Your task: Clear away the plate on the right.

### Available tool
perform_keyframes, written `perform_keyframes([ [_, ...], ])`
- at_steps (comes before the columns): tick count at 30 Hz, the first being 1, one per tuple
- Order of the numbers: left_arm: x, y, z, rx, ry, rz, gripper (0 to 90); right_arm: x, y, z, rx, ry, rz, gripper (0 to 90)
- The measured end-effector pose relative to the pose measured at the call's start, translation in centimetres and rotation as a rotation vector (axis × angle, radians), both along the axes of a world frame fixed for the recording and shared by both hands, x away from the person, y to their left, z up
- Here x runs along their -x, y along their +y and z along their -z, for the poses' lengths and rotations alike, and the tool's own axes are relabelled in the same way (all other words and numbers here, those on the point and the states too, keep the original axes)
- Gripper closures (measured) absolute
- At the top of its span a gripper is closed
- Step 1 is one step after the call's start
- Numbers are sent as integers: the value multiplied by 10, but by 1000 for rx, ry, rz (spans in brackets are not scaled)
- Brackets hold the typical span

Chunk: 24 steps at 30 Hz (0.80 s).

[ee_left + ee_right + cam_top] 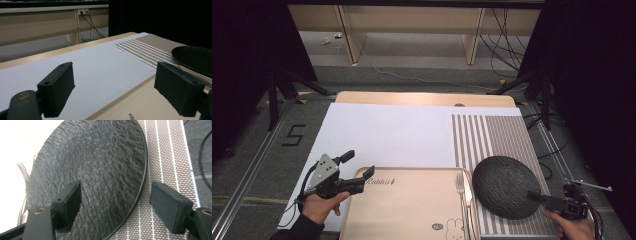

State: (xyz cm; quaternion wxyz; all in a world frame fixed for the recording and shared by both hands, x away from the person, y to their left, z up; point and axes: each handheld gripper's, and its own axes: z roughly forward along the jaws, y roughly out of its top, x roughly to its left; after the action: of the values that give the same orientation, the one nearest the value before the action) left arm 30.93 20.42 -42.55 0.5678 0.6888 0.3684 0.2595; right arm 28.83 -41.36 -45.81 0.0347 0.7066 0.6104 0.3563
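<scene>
The right gripper straddles the near rim of the black plate on the striped placemat, jaws wide for a pinch, while the left gripper hovers open-jawed and empty over the tray corner.

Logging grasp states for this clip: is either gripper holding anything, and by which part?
Nothing is held. The left gripper is open over the tray's corner; the right gripper is open, its jaws straddling the black plate's near rim.

Left gripper jaws spread wide; right gripper jaws also apart.
</scene>
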Motion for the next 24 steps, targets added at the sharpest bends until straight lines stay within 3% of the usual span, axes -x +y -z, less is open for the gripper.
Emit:
perform_keyframes([
  [24, 0, -1, 0, 2, 0, 1, 158, -4, -4, 9, -76, 18, -16, 308],
])
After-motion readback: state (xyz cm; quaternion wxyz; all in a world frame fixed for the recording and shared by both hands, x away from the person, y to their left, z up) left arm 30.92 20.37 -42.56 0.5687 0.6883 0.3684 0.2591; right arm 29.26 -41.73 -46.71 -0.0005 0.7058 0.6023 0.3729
